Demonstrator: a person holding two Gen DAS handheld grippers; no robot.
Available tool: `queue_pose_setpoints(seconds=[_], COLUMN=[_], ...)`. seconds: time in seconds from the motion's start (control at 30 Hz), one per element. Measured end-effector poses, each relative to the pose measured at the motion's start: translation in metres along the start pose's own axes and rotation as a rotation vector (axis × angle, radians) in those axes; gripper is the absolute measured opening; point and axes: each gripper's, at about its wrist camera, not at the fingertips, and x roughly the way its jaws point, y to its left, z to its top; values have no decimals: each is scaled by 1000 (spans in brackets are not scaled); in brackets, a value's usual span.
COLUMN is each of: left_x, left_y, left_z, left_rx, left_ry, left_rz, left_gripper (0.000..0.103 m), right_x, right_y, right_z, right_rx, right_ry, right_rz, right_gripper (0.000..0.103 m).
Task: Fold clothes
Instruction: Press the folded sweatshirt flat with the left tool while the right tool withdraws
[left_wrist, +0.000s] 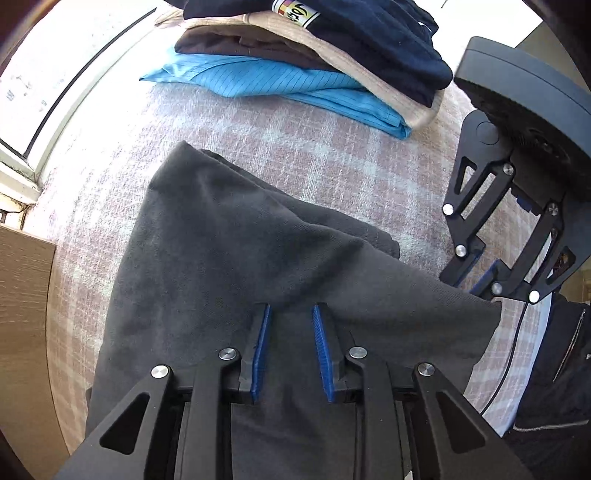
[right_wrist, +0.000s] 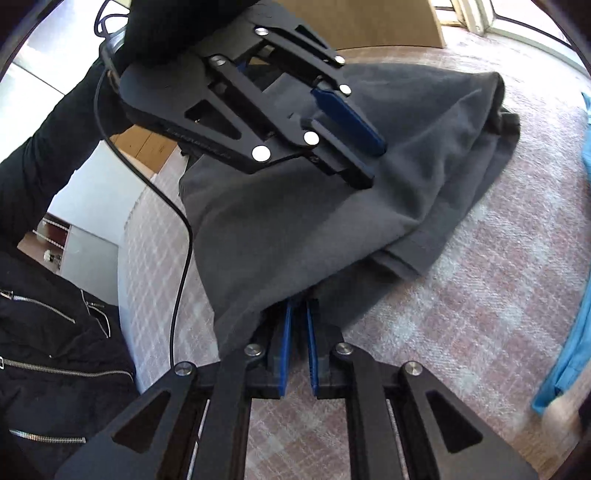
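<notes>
Item: grey garment (left_wrist: 236, 251), partly folded, lying on the checked pink cloth (left_wrist: 332, 155) that covers the table. It sits in the near-middle of the surface; 1 folded edge runs toward the far left in the left wrist view, and a hemmed layer shows under the top flap on the right.

Item: pile of 4 folded clothes (left_wrist: 332, 55) at the far side — blue at the bottom, then brown, beige, navy on top. We count these as done.

Item: left gripper (left_wrist: 291, 314). Points almost straight down over the garment's near part. Its blue pads (left_wrist: 321, 347) stand apart with cloth lying beneath and between them; we see no pinch, so we judge it released.

Item: right gripper (right_wrist: 299, 314). Jaws nearly together, clamped on the near edge of the garment, which bunches into the pads and drapes away from them.

Step in hand, as we judge it: a fold of the grey garment is being laid over, the right gripper carrying the edge while the left has let go of its side.

Next move, as we judge it: set the held edge down square on the layers below, open the right jaws, then smooth the raised ridge across the middle. After that, 1 more fold or a lift to the pile.
</notes>
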Motion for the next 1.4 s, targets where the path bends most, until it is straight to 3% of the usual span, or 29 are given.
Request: queue_pose_setpoints(seconds=[0.03,0.17,0.3,0.37,0.47,0.57,0.7,0.77,0.83,0.9,1.1,1.17,1.4], left_x=[0,-1,0,0,0,-1,0,-1,-1,-1,-2,-2,-2], left_y=[2,1,-2,-4,-5,-7,-10,-12,-13,-16,-23,-25,-34], left_z=[-1,-5,-8,-10,-15,-19,-23,-26,-28,-30,-39,-42,-53], left_rx=[-10,-12,-9,-8,-8,-7,1,4,3,4,4,5,13], left_ry=[1,-4,-3,-2,-6,-9,-6,-4,-1,4,10,11,15], left_rz=[-10,-23,-20,-19,-28,-35,-33,-32,-35,-30,-20,-18,-15], left_gripper=[23,23,23,23,23,23,23,23,23,23,23,23,22], right_x=[-4,-21,-42,-32,-10,-5,-34,-36,-41,-35,5,8,9], right_y=[5,16,8,2,6,23,12,18,26,32,42,39,46], right_z=[-3,-15,-22,-2,5,-9,-20,-25,-28,-30,-16,-14,-10], right_rx=[-22,-79,-44,-46,-75,-152,-88,-118,-157,-204,-256,-245,-271], right_ry=[18,65,-19,-31,70,135,90,92,100,114,138,142,167], right_rz=[27,-4,-44,-11,60,-43,-112,-143,-161,-183,-189,-155,-180], right_gripper=[10,10,10,10,10,6,7,11,22,23,23,23,23])
